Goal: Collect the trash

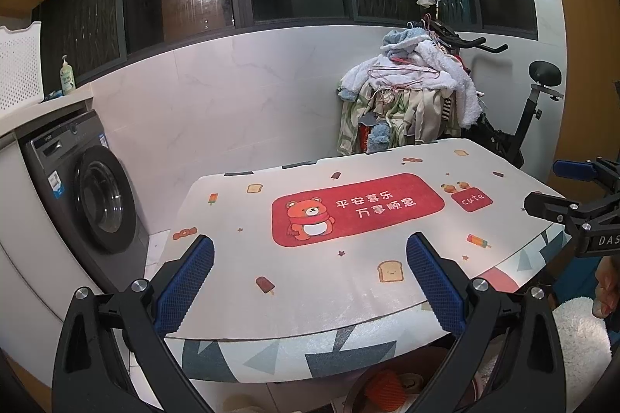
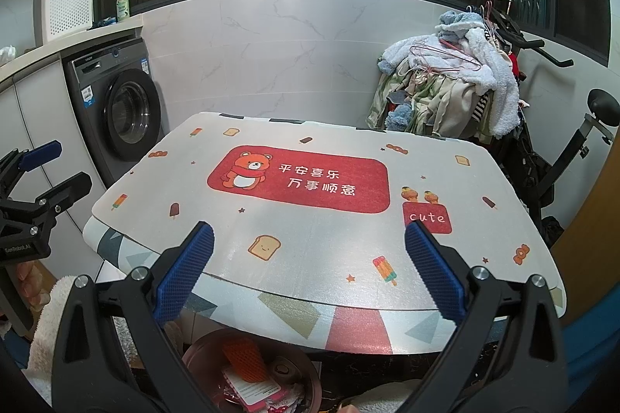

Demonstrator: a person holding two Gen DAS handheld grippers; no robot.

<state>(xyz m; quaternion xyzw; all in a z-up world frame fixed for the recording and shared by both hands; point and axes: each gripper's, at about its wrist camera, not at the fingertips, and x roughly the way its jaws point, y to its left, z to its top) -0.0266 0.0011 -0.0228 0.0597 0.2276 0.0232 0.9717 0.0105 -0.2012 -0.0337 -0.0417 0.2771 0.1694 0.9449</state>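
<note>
From where I sit, the main risk is that I reach for trash that is no longer on the bench: its printed mat with the red bear panel shows no loose item in either view, so a descent here would only scrape the blue pads across the mat and could drag it off the patterned cloth beneath. The trash itself appears to lie in the round bin on the floor under the near edge of the bench, where I make out an orange mesh piece and a printed packet; the bin's far side is hidden by the bench edge. A second hazard is the two tools fouling each other, since they hang side by side over the near edge. My left tool is spread wide with nothing between its pads, pointing forward and slightly down across the mat. My right tool is likewise spread and empty, held level with its partner, just beside it. A white fleecy sleeve shows behind the left tool, so the person's hands sit low and close to the body.
</note>
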